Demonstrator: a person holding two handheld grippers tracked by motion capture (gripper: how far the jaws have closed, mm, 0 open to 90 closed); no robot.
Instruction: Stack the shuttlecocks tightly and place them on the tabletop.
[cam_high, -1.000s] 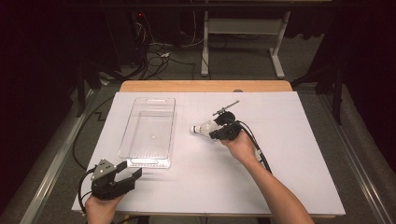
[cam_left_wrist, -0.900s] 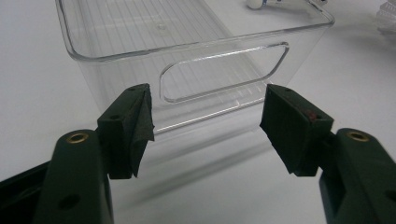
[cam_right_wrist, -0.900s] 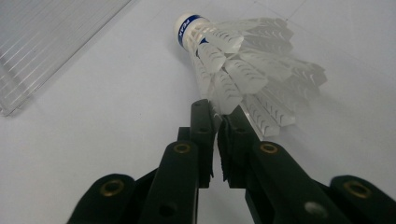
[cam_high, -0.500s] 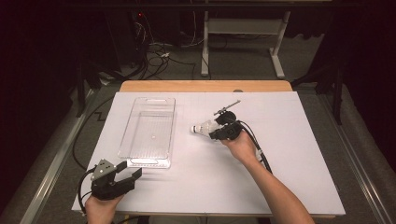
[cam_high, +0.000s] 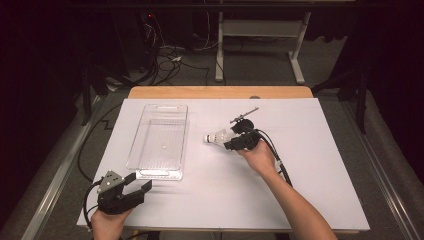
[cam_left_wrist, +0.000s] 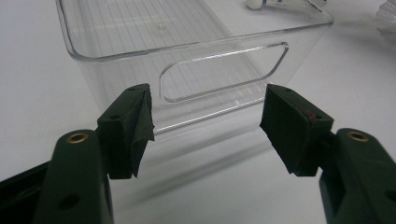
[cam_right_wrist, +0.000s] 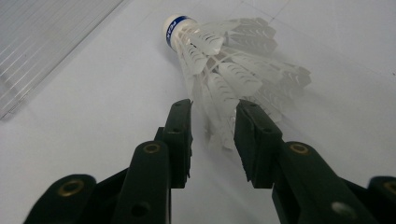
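Shuttlecock (cam_right_wrist: 224, 60) lies on the white table (cam_high: 320, 170) right of the clear bin (cam_high: 160, 135). It's featherlight, with crushable feathers, so I'd grab by the cork. My right gripper (cam_right_wrist: 212, 140) has just been opening, skirt edge loose between the jaws. Left gripper (cam_left_wrist: 205, 126) is wide open, empty. Otherwise nothing moved.

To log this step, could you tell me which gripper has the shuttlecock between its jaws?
The right gripper: the shuttlecock has its feathers between its jaws, which have just been opening. The left gripper, open, faces the clear tray.
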